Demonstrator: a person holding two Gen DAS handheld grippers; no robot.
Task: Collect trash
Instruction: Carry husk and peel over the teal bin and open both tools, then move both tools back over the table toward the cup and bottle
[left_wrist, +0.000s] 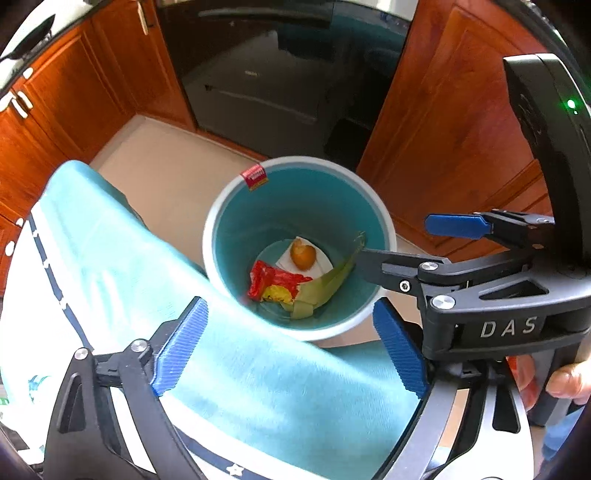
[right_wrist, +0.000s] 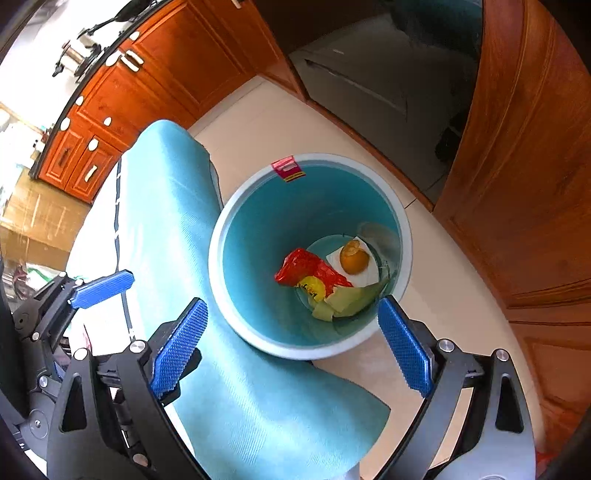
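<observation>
A teal bin with a white rim (left_wrist: 221, 206) (right_wrist: 221, 221) stands on the floor beside the table edge. Inside lie a red and yellow wrapper (left_wrist: 271, 282) (right_wrist: 308, 267), an orange peel (left_wrist: 303, 254) (right_wrist: 354, 258) on white paper, and a green leaf scrap (left_wrist: 325, 286) (right_wrist: 347, 299). My left gripper (left_wrist: 291, 349) is open and empty above the bin's near rim. My right gripper (right_wrist: 293, 345) is open and empty above the same rim; it also shows in the left wrist view (left_wrist: 413, 240), at the bin's right.
A teal cloth (left_wrist: 155, 280) (right_wrist: 173, 206) hangs over the table edge against the bin. Wooden cabinets (left_wrist: 66, 96) (right_wrist: 155, 74) line the left and a wooden door panel (left_wrist: 454, 122) (right_wrist: 528, 166) the right. A dark appliance (left_wrist: 266, 74) stands behind the bin on a tiled floor (right_wrist: 280, 122).
</observation>
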